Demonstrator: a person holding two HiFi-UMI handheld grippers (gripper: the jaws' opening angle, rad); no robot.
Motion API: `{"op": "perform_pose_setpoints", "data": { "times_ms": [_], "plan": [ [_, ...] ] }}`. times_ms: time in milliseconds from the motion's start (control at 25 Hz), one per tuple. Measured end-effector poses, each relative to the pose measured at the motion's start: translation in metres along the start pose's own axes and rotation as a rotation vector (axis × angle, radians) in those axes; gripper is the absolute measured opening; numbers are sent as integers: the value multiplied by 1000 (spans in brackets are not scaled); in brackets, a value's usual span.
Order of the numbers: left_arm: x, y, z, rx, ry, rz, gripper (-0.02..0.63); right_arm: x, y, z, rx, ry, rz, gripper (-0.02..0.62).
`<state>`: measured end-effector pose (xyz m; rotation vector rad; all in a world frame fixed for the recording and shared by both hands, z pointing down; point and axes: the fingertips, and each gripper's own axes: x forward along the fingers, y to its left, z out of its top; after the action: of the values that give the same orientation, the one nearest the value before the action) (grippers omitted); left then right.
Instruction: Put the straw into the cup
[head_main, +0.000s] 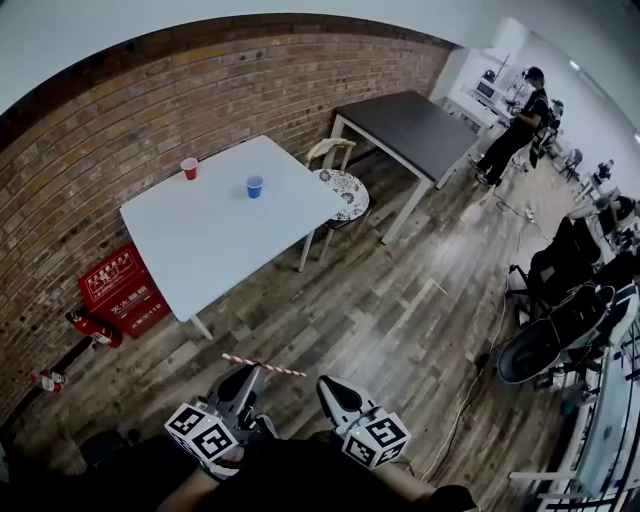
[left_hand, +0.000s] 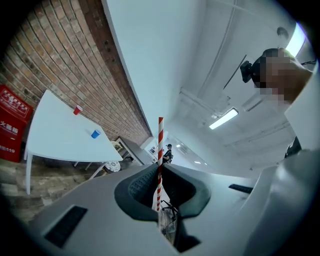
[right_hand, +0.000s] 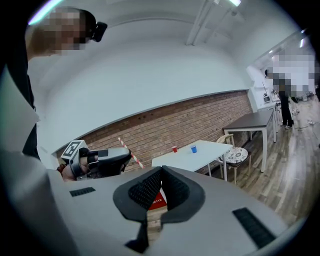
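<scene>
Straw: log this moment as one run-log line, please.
left gripper: shut on striped straw | right gripper: shut, empty | red cup, blue cup: on white table ahead | striped straw: not in a cup

A table (head_main: 215, 255) stands against the wall (head_main: 120, 110) ahead, with one cup (head_main: 189, 168) on it near the wall and the other cup (head_main: 254, 186) to its right, apart. A chair (head_main: 340, 188) sits just beside the table's right edge, a second table (head_main: 415, 130) beyond it, and what may be a box (head_main: 122, 290) lies on the floor (head_main: 400, 300) at the table's left. Nearest the camera, the left gripper (head_main: 252, 372) has the straw (head_main: 280, 369) crosswise between its jaws, the right gripper (head_main: 327, 385) beside it.
</scene>
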<state>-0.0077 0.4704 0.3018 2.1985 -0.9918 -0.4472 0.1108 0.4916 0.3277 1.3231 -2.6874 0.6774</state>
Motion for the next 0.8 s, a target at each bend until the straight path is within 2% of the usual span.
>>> {"op": "perform_pose_setpoints", "data": {
  "times_ms": [200, 480, 800],
  "plan": [
    [1, 26, 10, -52, 12, -5, 37, 23, 3, -1, 0, 28, -33, 23],
    [19, 50, 1, -100, 55, 3, 37, 45, -11, -10, 31, 68, -50, 23],
    [52, 66, 21, -63, 35, 50, 37, 79, -39, 7, 43, 60, 12, 23]
  ]
}}
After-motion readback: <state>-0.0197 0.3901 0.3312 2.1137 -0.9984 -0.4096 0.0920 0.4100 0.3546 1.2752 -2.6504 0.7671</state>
